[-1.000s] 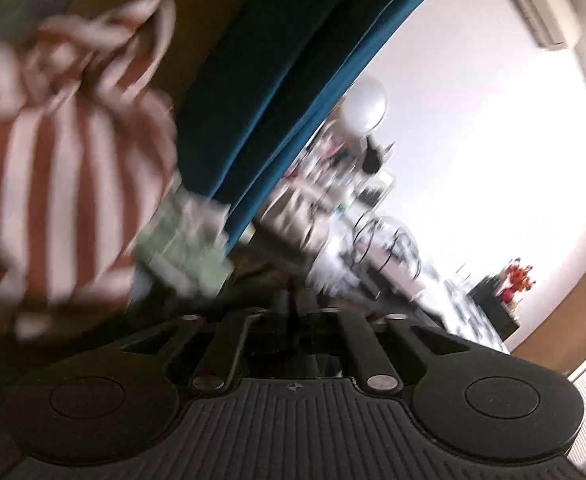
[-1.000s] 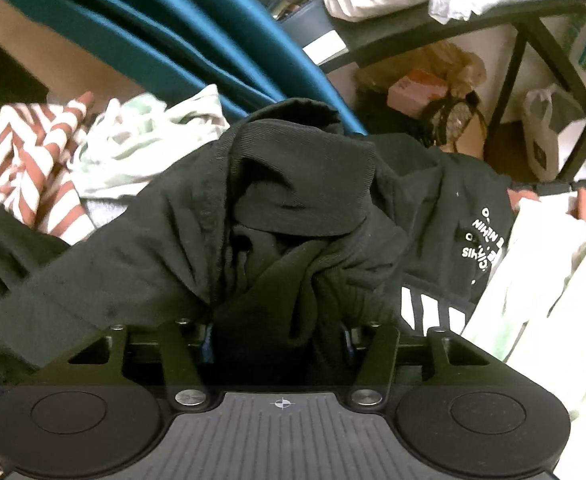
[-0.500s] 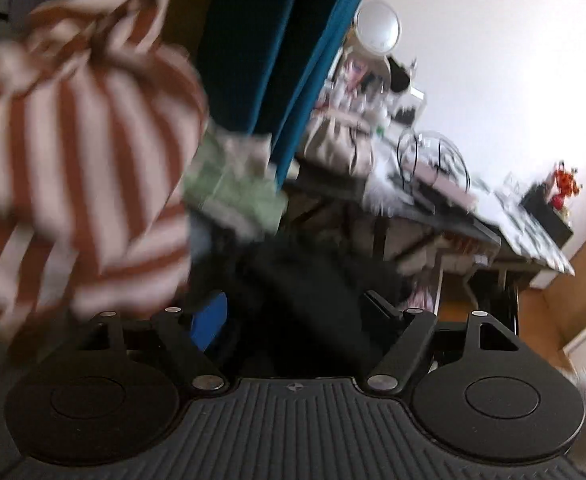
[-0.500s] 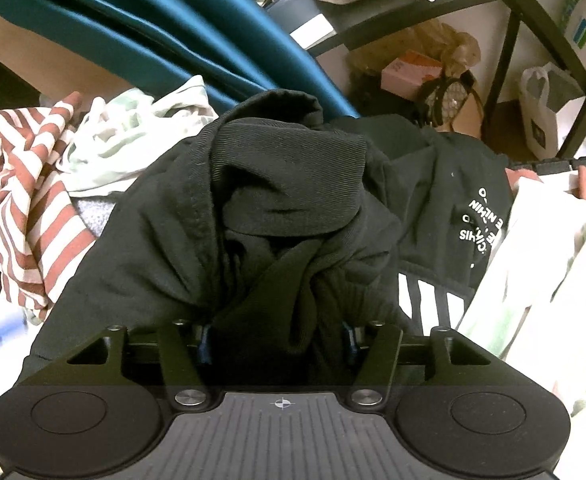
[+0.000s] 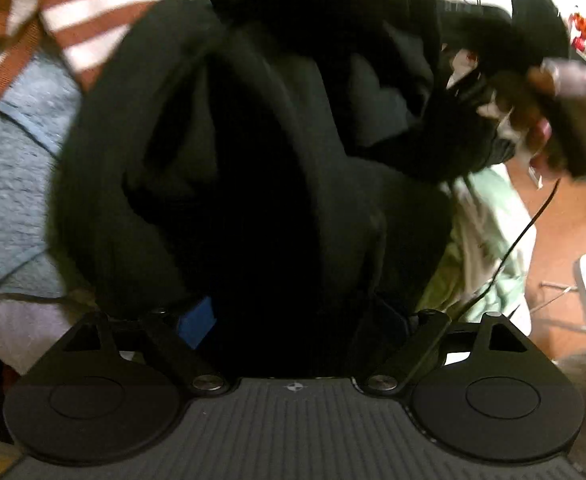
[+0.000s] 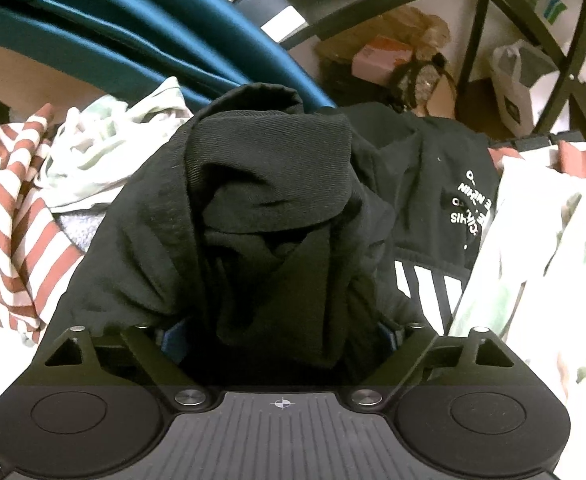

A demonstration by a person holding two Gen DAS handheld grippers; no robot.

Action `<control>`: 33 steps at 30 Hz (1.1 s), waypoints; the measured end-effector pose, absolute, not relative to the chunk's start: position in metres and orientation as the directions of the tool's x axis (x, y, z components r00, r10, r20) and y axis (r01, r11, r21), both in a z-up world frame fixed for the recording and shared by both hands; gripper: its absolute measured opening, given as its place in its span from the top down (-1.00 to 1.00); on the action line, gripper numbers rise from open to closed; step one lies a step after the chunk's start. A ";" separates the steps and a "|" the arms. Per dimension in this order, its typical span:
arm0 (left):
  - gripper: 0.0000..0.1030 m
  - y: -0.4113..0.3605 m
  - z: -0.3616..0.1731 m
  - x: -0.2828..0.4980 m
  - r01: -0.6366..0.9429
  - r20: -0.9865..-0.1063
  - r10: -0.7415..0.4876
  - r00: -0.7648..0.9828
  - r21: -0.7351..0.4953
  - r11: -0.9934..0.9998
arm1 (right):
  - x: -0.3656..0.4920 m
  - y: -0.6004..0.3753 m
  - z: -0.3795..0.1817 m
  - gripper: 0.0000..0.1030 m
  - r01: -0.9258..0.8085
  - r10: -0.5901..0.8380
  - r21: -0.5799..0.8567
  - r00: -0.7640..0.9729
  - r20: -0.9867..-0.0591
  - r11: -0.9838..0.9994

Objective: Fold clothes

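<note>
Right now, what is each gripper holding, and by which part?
Right gripper clamps a bunched fold of the black garment. Left gripper has black cloth between its fingers, grip unclear; which part, can't tell.

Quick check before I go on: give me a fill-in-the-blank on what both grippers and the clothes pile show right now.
The right gripper is shut on bunched ____ fabric.
The black garment with white lettering also bears white ____ below the print.
The striped shirt left of it is white and ____.
The left gripper has ____ cloth between its fingers.

Missing: black; stripes; reddish-brown; black

black garment (image 6: 277, 216): 1 | striped garment (image 6: 9, 208): 1 | pale green garments (image 6: 105, 148): 2 | grippers (image 6: 281, 336): 2
</note>
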State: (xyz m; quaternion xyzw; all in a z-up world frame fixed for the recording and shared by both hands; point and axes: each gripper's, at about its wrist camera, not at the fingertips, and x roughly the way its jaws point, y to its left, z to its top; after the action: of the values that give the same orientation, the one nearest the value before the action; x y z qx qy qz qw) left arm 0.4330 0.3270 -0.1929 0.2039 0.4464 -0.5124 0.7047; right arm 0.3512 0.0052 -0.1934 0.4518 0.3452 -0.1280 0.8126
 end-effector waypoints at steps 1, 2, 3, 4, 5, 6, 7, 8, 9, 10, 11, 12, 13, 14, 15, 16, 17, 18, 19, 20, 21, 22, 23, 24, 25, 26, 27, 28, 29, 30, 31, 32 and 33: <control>0.30 0.327 -0.194 0.433 0.908 -0.839 -0.539 0.071 -0.168 0.383 | 0.352 0.005 -0.193 -0.71 0.527 0.104 0.644 0.724 -0.682 0.554; 0.48 0.328 -0.193 0.433 0.912 -0.842 -0.535 0.070 -0.163 0.376 | 0.353 0.005 -0.193 -0.72 0.529 0.104 0.643 0.723 -0.683 0.554; 0.71 0.329 -0.190 0.436 0.913 -0.841 -0.537 0.066 -0.166 0.372 | 0.354 0.005 -0.193 -0.75 0.530 0.103 0.642 0.722 -0.685 0.554; 0.73 0.333 -0.185 0.439 0.910 -0.831 -0.554 0.056 -0.185 0.371 | 0.355 0.006 -0.192 -0.76 0.531 0.102 0.640 0.720 -0.686 0.554; 0.75 0.341 -0.177 0.443 0.903 -0.816 -0.576 0.049 -0.210 0.374 | 0.355 0.006 -0.192 -0.78 0.533 0.101 0.639 0.719 -0.687 0.555; 0.77 0.348 -0.169 0.446 0.896 -0.801 -0.596 0.046 -0.231 0.380 | 0.355 0.006 -0.193 -0.79 0.531 0.101 0.641 0.721 -0.685 0.555; 0.78 0.356 -0.158 0.450 0.887 -0.782 -0.622 0.047 -0.254 0.386 | 0.356 0.006 -0.193 -0.81 0.529 0.102 0.642 0.723 -0.683 0.555; 0.78 0.365 -0.144 0.453 0.876 -0.752 -0.657 0.053 -0.281 0.392 | 0.356 0.006 -0.194 -0.81 0.527 0.102 0.644 0.725 -0.681 0.555; 0.78 0.373 -0.129 0.457 0.863 -0.715 -0.696 0.062 -0.311 0.397 | 0.355 0.007 -0.194 -0.82 0.524 0.103 0.645 0.727 -0.679 0.557; 0.78 0.382 -0.114 0.461 0.848 -0.674 -0.735 0.074 -0.345 0.403 | 0.355 0.007 -0.194 -0.83 0.518 0.103 0.645 0.730 -0.676 0.562; 0.78 0.389 -0.098 0.467 0.830 -0.631 -0.770 0.092 -0.379 0.409 | 0.354 0.008 -0.193 -0.84 0.511 0.106 0.646 0.733 -0.672 0.567; 0.78 0.392 -0.084 0.472 0.819 -0.593 -0.798 0.109 -0.401 0.410 | 0.354 0.009 -0.193 -0.88 0.503 0.109 0.649 0.737 -0.667 0.570; 0.78 0.392 -0.072 0.476 0.813 -0.560 -0.820 0.122 -0.417 0.406 | 0.354 0.010 -0.192 -0.92 0.498 0.111 0.654 0.742 -0.661 0.569; 0.78 0.393 -0.060 0.480 0.807 -0.526 -0.840 0.136 -0.432 0.402 | 0.354 0.010 -0.192 -0.92 0.493 0.112 0.659 0.747 -0.656 0.568; 0.78 0.389 -0.050 0.484 0.806 -0.498 -0.856 0.140 -0.445 0.390 | 0.353 0.010 -0.192 -0.93 0.495 0.110 0.663 0.750 -0.652 0.562; 0.78 0.383 -0.042 0.487 0.809 -0.474 -0.870 0.135 -0.455 0.373 | 0.353 0.009 -0.191 -0.93 0.496 0.107 0.667 0.753 -0.649 0.556; 0.78 0.376 -0.034 0.490 0.809 -0.451 -0.883 0.129 -0.467 0.357 | 0.352 0.009 -0.190 -0.93 0.498 0.105 0.671 0.756 -0.646 0.549; 0.78 0.369 -0.028 0.495 0.803 -0.430 -0.895 0.117 -0.489 0.341 | 0.351 0.008 -0.190 -0.91 0.499 0.102 0.675 0.759 -0.643 0.543; 0.78 0.361 -0.024 0.499 0.794 -0.410 -0.907 0.102 -0.516 0.323 | 0.350 0.009 -0.188 -0.87 0.494 0.091 0.670 0.765 -0.638 0.554; 0.78 0.354 -0.021 0.504 0.784 -0.391 -0.916 0.092 -0.538 0.309 | 0.349 0.009 -0.186 -0.85 0.488 0.079 0.664 0.770 -0.633 0.566; 0.78 0.346 -0.019 0.509 0.774 -0.376 -0.923 0.087 -0.557 0.300 | 0.347 0.010 -0.183 -0.78 0.482 0.067 0.658 0.776 -0.628 0.578; 0.78 0.337 -0.018 0.514 0.766 -0.366 -0.927 0.088 -0.569 0.297 | 0.347 0.010 -0.182 -0.73 0.477 0.061 0.651 0.778 -0.626 0.590; 0.78 0.328 -0.018 0.518 0.761 -0.360 -0.928 0.093 -0.576 0.300 | 0.346 0.010 -0.181 -0.71 0.472 0.056 0.644 0.780 -0.624 0.603; 0.78 0.317 -0.021 0.522 0.760 -0.366 -0.925 0.101 -0.572 0.309 | 0.347 0.011 -0.181 -0.69 0.469 0.054 0.634 0.777 -0.627 0.615; 0.76 0.304 -0.024 0.526 0.762 -0.382 -0.918 0.109 -0.560 0.324 | 0.348 0.012 -0.181 -0.67 0.465 0.052 0.625 0.775 -0.630 0.627; 0.76 0.292 -0.028 0.531 0.765 -0.397 -0.910 0.118 -0.548 0.338 | 0.349 0.014 -0.182 -0.67 0.463 0.048 0.605 0.768 -0.638 0.648; 0.75 0.279 -0.032 0.535 0.767 -0.412 -0.902 0.127 -0.536 0.353 | 0.350 0.015 -0.182 -0.66 0.460 0.047 0.595 0.765 -0.642 0.659; 0.73 0.266 -0.037 0.539 0.770 -0.438 -0.888 0.142 -0.514 0.376 | 0.351 0.017 -0.183 -0.66 0.457 0.046 0.586 0.762 -0.646 0.670; 0.73 0.253 -0.044 0.542 0.774 -0.472 -0.868 0.152 -0.490 0.401 | 0.352 0.018 -0.184 -0.66 0.453 0.044 0.576 0.759 -0.650 0.680; 0.70 0.241 -0.052 0.545 0.777 -0.507 -0.848 0.155 -0.468 0.421 | 0.353 0.020 -0.185 -0.67 0.450 0.043 0.567 0.756 -0.653 0.690; 0.64 0.228 -0.061 0.548 0.780 -0.541 -0.826 0.158 -0.445 0.440 | 0.353 0.020 -0.186 -0.71 0.448 0.045 0.565 0.755 -0.654 0.693; 0.64 0.216 -0.070 0.550 0.782 -0.578 -0.802 0.150 -0.427 0.454 | 0.352 0.020 -0.187 -0.72 0.446 0.049 0.566 0.755 -0.654 0.694; 0.60 0.205 -0.079 0.551 0.790 -0.610 -0.780 0.139 -0.407 0.458 | 0.351 0.019 -0.187 -0.76 0.447 0.051 0.569 0.754 -0.655 0.690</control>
State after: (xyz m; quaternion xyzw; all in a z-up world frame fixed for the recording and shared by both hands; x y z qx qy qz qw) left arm 0.5512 0.2054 -0.0791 0.0064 0.3999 -0.5204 0.7545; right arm 0.3509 0.0187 -0.1874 0.3763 0.3313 -0.1155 0.8575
